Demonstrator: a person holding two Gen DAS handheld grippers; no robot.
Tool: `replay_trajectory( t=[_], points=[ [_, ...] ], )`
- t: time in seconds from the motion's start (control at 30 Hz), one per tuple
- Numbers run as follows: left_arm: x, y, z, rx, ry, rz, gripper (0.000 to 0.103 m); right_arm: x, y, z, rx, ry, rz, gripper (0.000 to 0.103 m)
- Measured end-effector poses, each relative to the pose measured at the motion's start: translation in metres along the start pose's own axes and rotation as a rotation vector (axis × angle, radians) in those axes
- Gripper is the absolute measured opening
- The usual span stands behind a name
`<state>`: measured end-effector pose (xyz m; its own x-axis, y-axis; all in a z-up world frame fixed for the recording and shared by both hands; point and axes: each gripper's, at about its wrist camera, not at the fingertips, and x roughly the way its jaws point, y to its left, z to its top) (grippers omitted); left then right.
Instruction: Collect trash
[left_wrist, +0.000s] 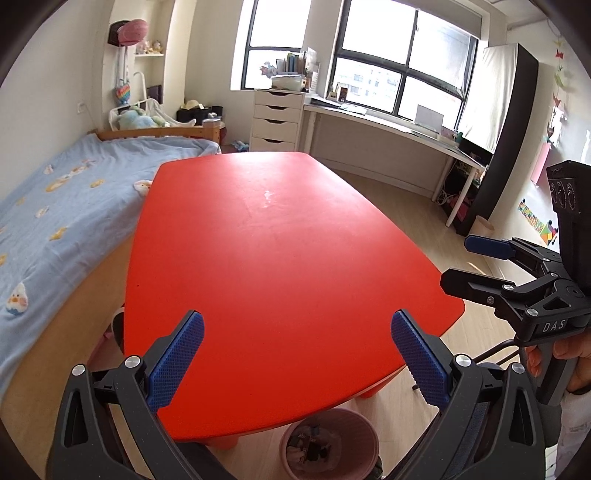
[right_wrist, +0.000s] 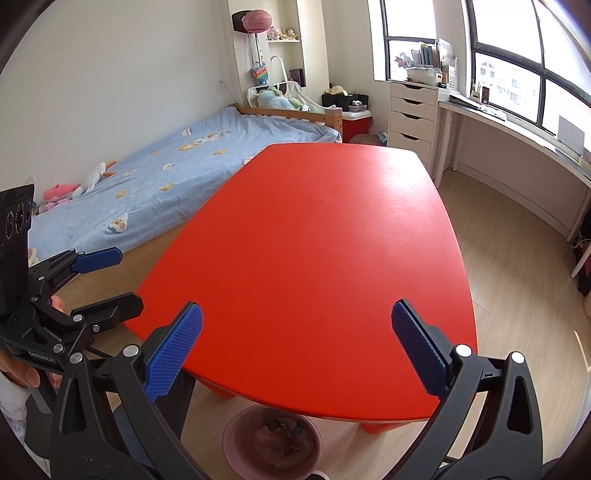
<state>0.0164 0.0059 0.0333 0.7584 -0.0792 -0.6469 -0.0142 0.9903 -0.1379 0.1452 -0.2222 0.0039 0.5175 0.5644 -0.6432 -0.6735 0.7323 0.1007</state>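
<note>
A red table (left_wrist: 280, 251) fills the middle of both views (right_wrist: 325, 258); its top is bare. A pink bin (left_wrist: 328, 443) with scraps of trash inside stands on the floor under the table's near edge, and it also shows in the right wrist view (right_wrist: 273, 439). My left gripper (left_wrist: 295, 354) is open and empty above the table's near edge. My right gripper (right_wrist: 295, 350) is open and empty too. Each gripper shows in the other's view, the right one (left_wrist: 458, 266) at the right, the left one (right_wrist: 129, 280) at the left, both with fingers apart.
A bed with a blue sheet (left_wrist: 55, 206) runs along the table's left side. A white drawer unit (left_wrist: 275, 120) and a long white desk (left_wrist: 388, 125) stand under the windows at the back. Wooden floor (right_wrist: 517, 280) lies to the right.
</note>
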Motion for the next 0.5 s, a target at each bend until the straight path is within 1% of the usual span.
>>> replay_trajectory(
  t=[0.5],
  points=[
    [-0.0010, -0.0030, 0.0002, 0.008, 0.001, -0.006, 0.097, 0.0001, 0.0004, 0.0005, 0.001, 0.000, 0.001, 0.100]
  ],
)
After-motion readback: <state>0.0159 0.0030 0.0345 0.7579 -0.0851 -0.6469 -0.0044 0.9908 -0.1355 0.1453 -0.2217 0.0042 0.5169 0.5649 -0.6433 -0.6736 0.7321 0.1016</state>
